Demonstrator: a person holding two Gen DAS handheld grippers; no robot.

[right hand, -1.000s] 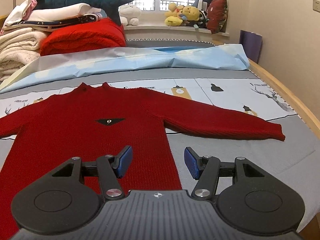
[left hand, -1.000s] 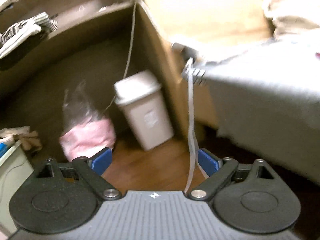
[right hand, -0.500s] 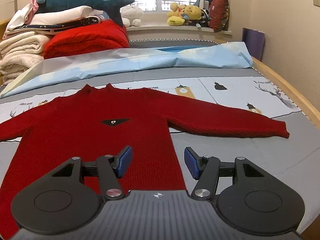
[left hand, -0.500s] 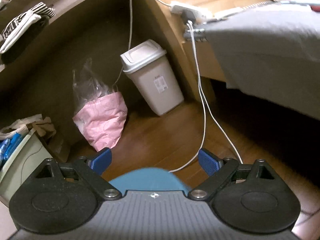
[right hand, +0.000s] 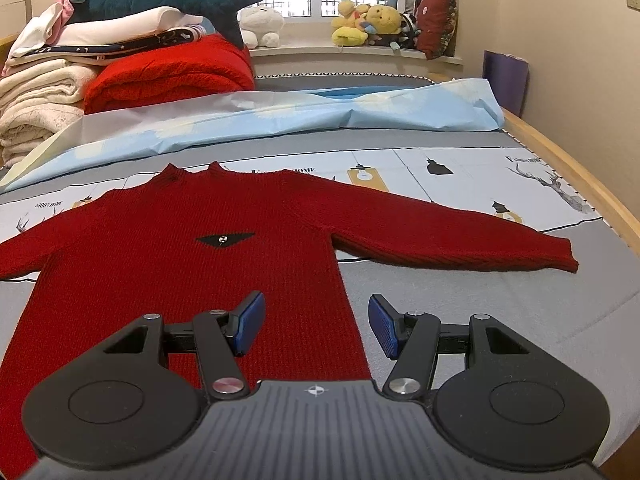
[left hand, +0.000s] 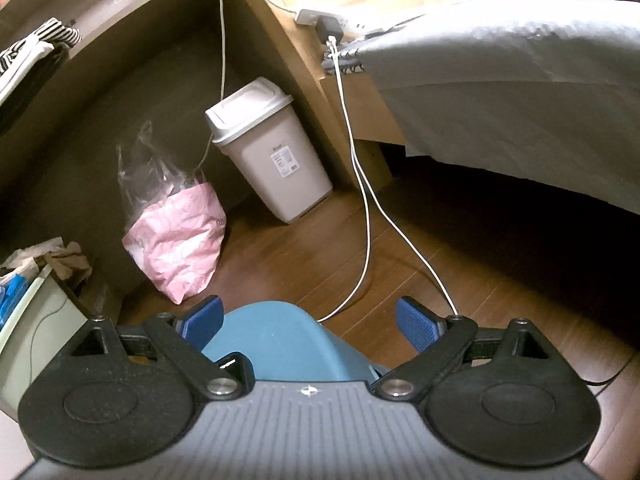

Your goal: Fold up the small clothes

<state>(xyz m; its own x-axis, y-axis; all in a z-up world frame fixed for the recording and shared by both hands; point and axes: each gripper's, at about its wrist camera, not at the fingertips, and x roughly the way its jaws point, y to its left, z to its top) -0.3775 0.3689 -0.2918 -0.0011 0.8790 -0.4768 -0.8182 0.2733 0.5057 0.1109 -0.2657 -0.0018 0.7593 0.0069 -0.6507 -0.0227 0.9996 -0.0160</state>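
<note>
Bedroom, printed grey bedsheet [right hand: 460,288] | red sweater [right hand: 180,264] lies flat on it, sleeves spread | right gripper [right hand: 316,322] hovers over its lower right edge, jaws wide, empty | left gripper [left hand: 308,318] off the bed, wide, empty, above wooden floor [left hand: 320,256] near bin [left hand: 272,152]

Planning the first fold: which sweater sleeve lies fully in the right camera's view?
The right sleeve: it stretches flat across the bed with its cuff visible. The left sleeve runs off the picture's left edge.

Ribbed knit sweater [right hand: 168,264], glossy wood floor [left hand: 320,256]
</note>
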